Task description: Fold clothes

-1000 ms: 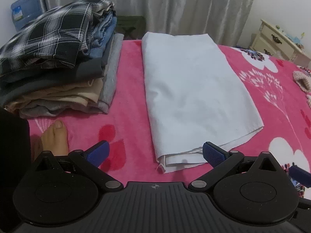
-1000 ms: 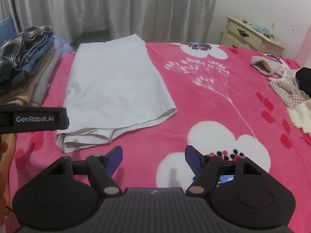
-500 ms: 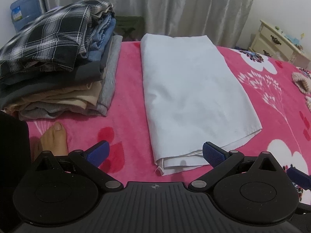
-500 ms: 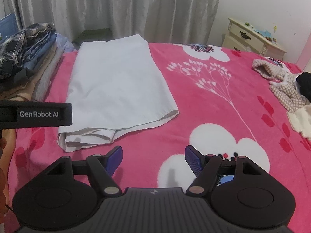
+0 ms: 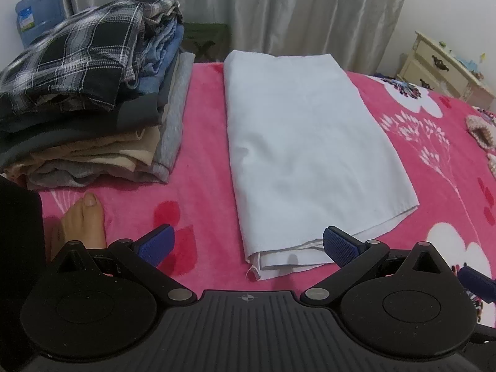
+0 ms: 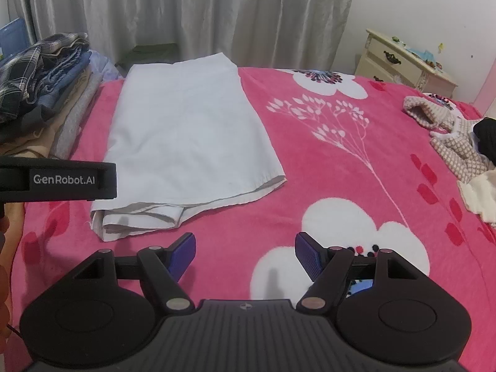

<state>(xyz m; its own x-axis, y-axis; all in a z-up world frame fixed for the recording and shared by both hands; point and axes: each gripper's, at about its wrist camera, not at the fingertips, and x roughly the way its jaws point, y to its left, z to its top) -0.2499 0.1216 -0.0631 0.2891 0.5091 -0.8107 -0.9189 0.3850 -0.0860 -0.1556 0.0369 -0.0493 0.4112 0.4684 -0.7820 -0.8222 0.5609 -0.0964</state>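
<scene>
A white garment (image 5: 307, 142) lies folded lengthwise on the pink flowered blanket (image 5: 204, 167), its hem end nearest me. In the right wrist view the same white garment (image 6: 189, 142) sits ahead and to the left. My left gripper (image 5: 248, 243) hovers open just before the hem, nothing between its blue pads. My right gripper (image 6: 245, 248) is open over bare blanket (image 6: 356, 186), to the right of the hem. A stack of folded clothes (image 5: 90, 102) topped by a black plaid shirt stands at the left.
A person's bare foot (image 5: 82, 220) rests on the blanket near my left gripper. Unfolded knitted and cream clothes (image 6: 449, 136) lie at the right. A cream nightstand (image 6: 403, 62) and grey curtains (image 6: 192, 12) stand behind the bed. A blue water jug (image 5: 37, 18) is back left.
</scene>
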